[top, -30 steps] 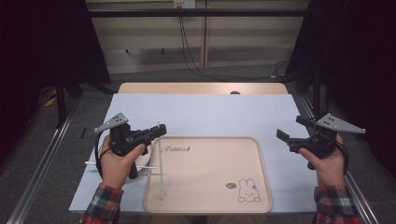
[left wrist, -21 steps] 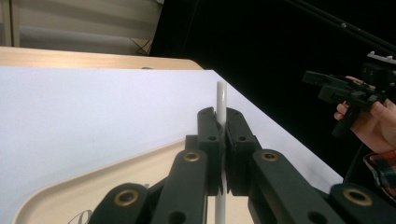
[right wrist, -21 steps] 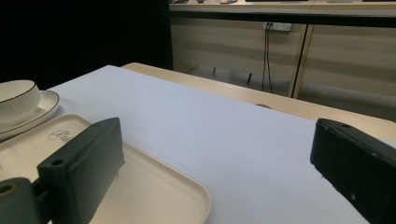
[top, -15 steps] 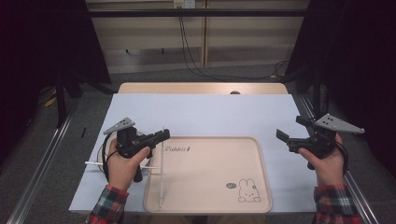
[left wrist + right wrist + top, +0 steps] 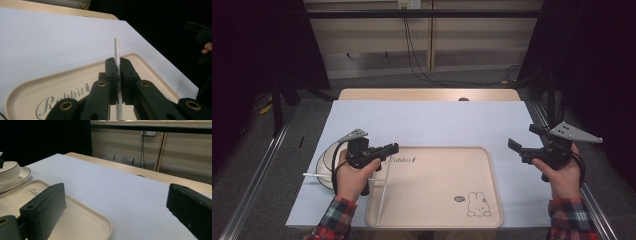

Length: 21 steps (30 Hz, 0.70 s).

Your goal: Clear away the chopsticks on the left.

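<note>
Left tool (image 5: pixel 391 148) clamped on white stick (image 5: pixel 383 192), now lower, stick's far end down on tray (image 5: pixel 492 170). Placement looks near. Right tool (image 5: pixel 524 142) wide open, idle.

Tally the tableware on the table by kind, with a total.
White chopsticks: 2, one clamped in the left gripper, one across the plate.
Tray: 1
Plate: 1
Bowl: 1
Total: 5
</note>
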Available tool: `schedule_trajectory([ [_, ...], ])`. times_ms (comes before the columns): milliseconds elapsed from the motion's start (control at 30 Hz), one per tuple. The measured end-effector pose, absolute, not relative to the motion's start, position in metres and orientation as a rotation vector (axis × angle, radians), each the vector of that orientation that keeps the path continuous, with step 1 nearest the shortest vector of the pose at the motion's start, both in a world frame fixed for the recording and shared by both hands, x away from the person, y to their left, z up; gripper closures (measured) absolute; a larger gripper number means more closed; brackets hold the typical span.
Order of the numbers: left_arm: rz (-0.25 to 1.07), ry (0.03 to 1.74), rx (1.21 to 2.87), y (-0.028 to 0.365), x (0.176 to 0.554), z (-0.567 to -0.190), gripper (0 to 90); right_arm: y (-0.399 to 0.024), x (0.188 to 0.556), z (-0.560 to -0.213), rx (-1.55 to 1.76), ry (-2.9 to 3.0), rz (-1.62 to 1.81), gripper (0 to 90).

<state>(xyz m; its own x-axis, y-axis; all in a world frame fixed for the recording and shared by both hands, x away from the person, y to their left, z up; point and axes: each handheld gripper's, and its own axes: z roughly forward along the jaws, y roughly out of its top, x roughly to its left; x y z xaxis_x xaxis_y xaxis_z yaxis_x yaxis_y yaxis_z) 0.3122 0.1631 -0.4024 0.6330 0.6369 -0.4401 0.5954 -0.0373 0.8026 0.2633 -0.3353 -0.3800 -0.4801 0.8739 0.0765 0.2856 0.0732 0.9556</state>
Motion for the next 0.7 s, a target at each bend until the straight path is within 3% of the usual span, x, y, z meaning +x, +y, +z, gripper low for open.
schedule_trajectory([
  [700, 0.077, 1.128, 1.796, 0.154, 0.329, -0.435, 84.6, -0.335, 0.264, -0.381, 1.148, 1.819, 1.417, 1.8],
])
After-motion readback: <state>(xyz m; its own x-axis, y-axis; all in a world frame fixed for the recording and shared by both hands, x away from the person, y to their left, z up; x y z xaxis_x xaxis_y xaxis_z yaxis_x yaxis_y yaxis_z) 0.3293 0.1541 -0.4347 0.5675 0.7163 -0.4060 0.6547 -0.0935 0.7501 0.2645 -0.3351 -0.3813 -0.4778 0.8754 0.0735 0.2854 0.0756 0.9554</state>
